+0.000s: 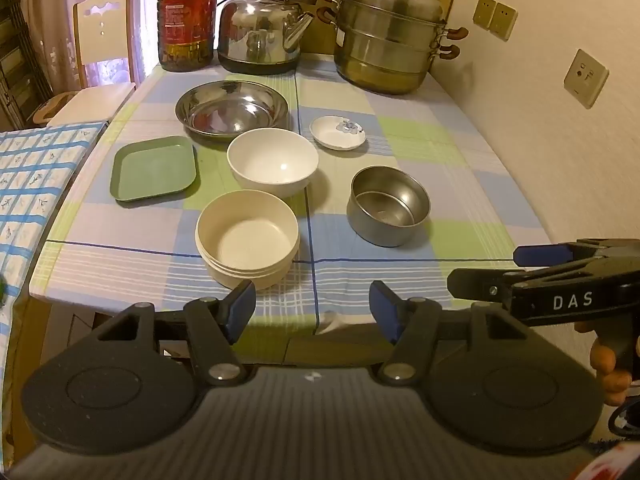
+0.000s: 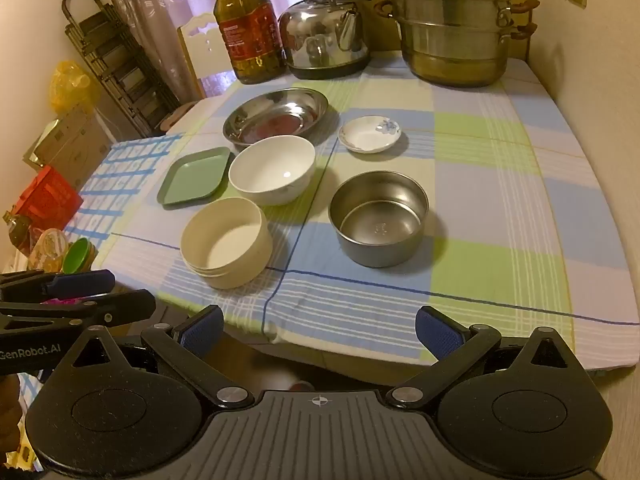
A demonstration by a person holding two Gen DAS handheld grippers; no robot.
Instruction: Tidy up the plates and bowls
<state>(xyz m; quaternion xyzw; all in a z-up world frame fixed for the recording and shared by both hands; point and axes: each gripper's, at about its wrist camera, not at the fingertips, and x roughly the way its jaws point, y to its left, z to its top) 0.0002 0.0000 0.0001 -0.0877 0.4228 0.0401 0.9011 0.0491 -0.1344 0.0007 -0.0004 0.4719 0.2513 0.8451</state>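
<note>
On the checked tablecloth lie a cream round bowl (image 1: pixel 247 236) (image 2: pixel 225 242), a white bowl (image 1: pixel 273 163) (image 2: pixel 272 169), a small steel bowl (image 1: pixel 387 205) (image 2: pixel 379 218), a green square plate (image 1: pixel 154 168) (image 2: pixel 194 175), a wide steel dish (image 1: pixel 232 109) (image 2: pixel 275 117) and a small white saucer with a blue flower (image 1: pixel 338 132) (image 2: pixel 369 133). My left gripper (image 1: pixel 313 309) hangs open off the table's near edge, just before the cream bowl. My right gripper (image 2: pixel 318 330) is open too, held before the near edge, in front of the steel bowl. Both are empty.
At the back of the table stand an oil bottle (image 1: pixel 186 16) (image 2: pixel 249 28), a steel kettle (image 1: pixel 262 32) (image 2: pixel 325 34) and a stacked steamer pot (image 1: pixel 390 36) (image 2: pixel 452 24). A wall (image 1: pixel 540 100) runs along the right side. A chair (image 1: pixel 103 40) and a second cloth-covered surface (image 1: pixel 32 184) are at the left.
</note>
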